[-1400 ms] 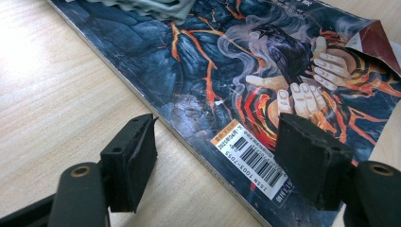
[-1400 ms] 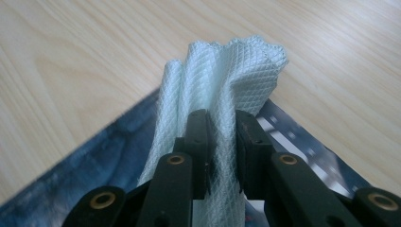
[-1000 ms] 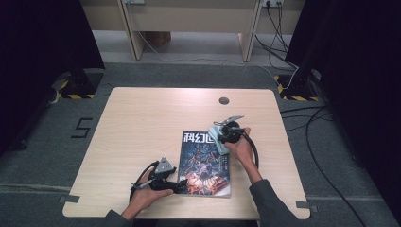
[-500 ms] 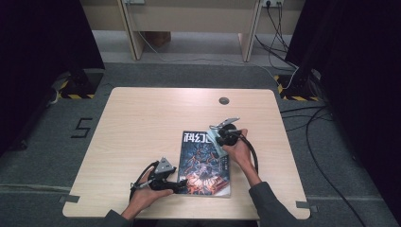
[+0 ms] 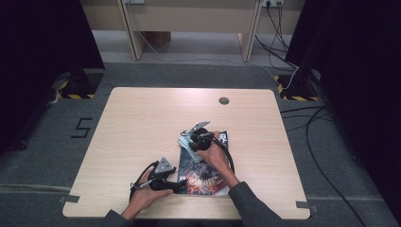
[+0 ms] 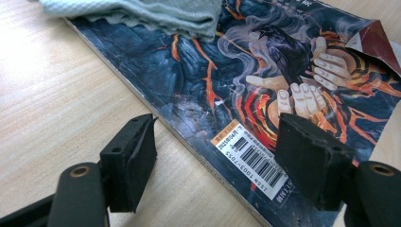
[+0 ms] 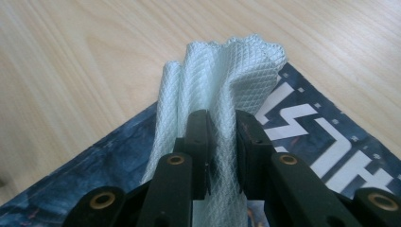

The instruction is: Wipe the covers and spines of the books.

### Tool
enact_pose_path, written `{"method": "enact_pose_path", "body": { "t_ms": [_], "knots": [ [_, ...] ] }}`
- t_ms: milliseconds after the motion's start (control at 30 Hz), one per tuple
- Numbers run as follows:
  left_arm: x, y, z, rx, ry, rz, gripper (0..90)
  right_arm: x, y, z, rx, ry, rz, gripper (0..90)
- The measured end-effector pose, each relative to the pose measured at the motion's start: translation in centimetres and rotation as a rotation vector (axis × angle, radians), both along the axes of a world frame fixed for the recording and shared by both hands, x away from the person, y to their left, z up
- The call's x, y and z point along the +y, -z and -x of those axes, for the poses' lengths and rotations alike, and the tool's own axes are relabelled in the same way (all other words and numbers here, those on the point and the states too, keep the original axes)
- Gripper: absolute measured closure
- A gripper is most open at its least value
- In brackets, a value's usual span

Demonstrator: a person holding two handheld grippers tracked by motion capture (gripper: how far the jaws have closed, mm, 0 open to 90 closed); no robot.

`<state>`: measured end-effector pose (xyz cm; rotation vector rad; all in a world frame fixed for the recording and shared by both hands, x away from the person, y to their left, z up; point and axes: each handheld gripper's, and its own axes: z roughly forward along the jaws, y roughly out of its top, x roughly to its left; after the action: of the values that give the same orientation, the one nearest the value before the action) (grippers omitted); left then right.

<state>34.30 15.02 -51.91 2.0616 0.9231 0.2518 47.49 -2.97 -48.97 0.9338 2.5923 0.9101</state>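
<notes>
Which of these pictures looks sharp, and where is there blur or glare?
High view: evenly lit, soft, dark at both sides. Left gripper view: magazine crisp, glare on the table at upper left. Right gripper view: cloth weave sharp, right gripper jaws near the lens slightly soft.

Waffle-weave cloth (image 7: 222, 80) (glossy magazine (image 6: 227, 80))

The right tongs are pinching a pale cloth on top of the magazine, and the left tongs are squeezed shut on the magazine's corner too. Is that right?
Not quite. The left tongs are open: the left gripper view shows their pads apart, one over the table, one over the magazine, gripping nothing. The right tongs do pinch the pale cloth on the magazine.
</notes>
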Motion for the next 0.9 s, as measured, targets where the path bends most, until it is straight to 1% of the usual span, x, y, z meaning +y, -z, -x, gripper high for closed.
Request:
{"method": "enact_pose_path", "body": {
  "t_ms": [33,67,100,133,167,300,333,367,400,433,467,500,533,567,600,633,667,700,733,767,800,833,900],
  "knots": [
    [0.0,0.0,0.0,0.000,0.000,0.000,28.9,0.0,0.0,0.0,-0.004,-0.014,-0.004,77.7],
    [0.0,0.0,0.0,0.000,0.000,0.000,28.9,-0.1,0.0,0.0,0.009,-0.010,-0.010,77.6],
    [0.0,0.0,0.0,0.000,0.000,0.000,28.9,-0.1,0.0,0.0,0.009,-0.010,-0.010,77.6],
    [0.0,0.0,0.0,0.000,0.000,0.000,28.9,-0.4,0.1,-0.2,0.024,-0.012,-0.032,77.2],
    [0.0,0.0,0.0,0.000,-0.001,0.000,28.9,-0.6,0.1,-0.2,0.033,-0.011,-0.038,77.1],
    [0.0,0.0,0.0,-0.001,0.000,-0.001,28.9,-1.2,0.0,-0.3,0.030,-0.010,-0.023,76.9],
    [0.0,0.0,0.0,-0.001,0.000,0.000,28.9,-1.6,0.0,-0.3,0.036,0.001,-0.025,76.9],
    [0.0,0.0,0.0,-0.001,0.000,0.000,28.9,-2.7,-0.1,-0.4,0.045,0.020,-0.028,76.9],
    [0.0,0.0,0.0,-0.001,0.000,0.000,28.9,-2.7,-0.1,-0.4,0.045,0.020,-0.028,76.9],
    [0.0,0.0,0.0,-0.001,-0.001,0.002,28.9,-4.2,-0.1,-0.5,0.036,0.038,-0.013,76.8],
    [0.0,0.0,0.0,-0.001,-0.001,0.002,28.9,-4.2,-0.1,-0.5,0.036,0.038,-0.013,76.8],
    [0.0,0.0,0.0,-0.001,-0.001,0.001,28.9,-5.0,-0.2,-0.6,0.039,0.054,-0.011,76.8],
    [0.0,0.0,0.0,-0.001,-0.002,0.002,28.9,-6.7,-0.2,-0.7,0.030,0.090,-0.003,76.8],
    [0.0,0.0,0.0,-0.001,-0.002,0.002,28.9,-6.7,-0.2,-0.7,0.030,0.090,-0.003,76.8],
    [0.0,0.0,0.0,-0.001,-0.002,0.002,28.9,-8.6,-0.3,-0.7,0.033,0.125,-0.007,76.6],
    [0.0,0.0,0.0,-0.001,-0.002,0.002,28.9,-8.6,-0.3,-0.7,0.033,0.125,-0.007,76.6],
    [0.0,0.0,0.0,-0.001,-0.002,0.002,28.9,-10.4,-0.2,-0.8,0.035,0.156,-0.026,76.6],
    [0.0,0.0,0.0,-0.001,-0.002,0.001,28.9,-11.1,-0.2,-0.8,0.037,0.175,-0.038,76.6],
    [0.0,0.0,0.0,-0.001,-0.002,0.001,28.9,-11.1,-0.2,-0.8,0.037,0.175,-0.038,76.6],
    [0.0,0.0,0.0,-0.001,-0.002,0.001,28.9,-12.1,-0.2,-0.8,0.037,0.194,-0.042,76.6],
    [0.0,0.0,0.0,-0.001,-0.002,0.001,28.8,-12.1,-0.2,-0.8,0.037,0.194,-0.042,76.6],
    [0.0,0.0,0.0,-0.001,-0.002,0.002,28.9,-12.8,-0.1,-0.9,0.039,0.202,-0.054,76.6],
    [0.0,0.0,0.0,-0.001,-0.002,0.001,28.9,-12.8,-0.1,-0.9,0.043,0.208,-0.063,76.7]
  ]
}}
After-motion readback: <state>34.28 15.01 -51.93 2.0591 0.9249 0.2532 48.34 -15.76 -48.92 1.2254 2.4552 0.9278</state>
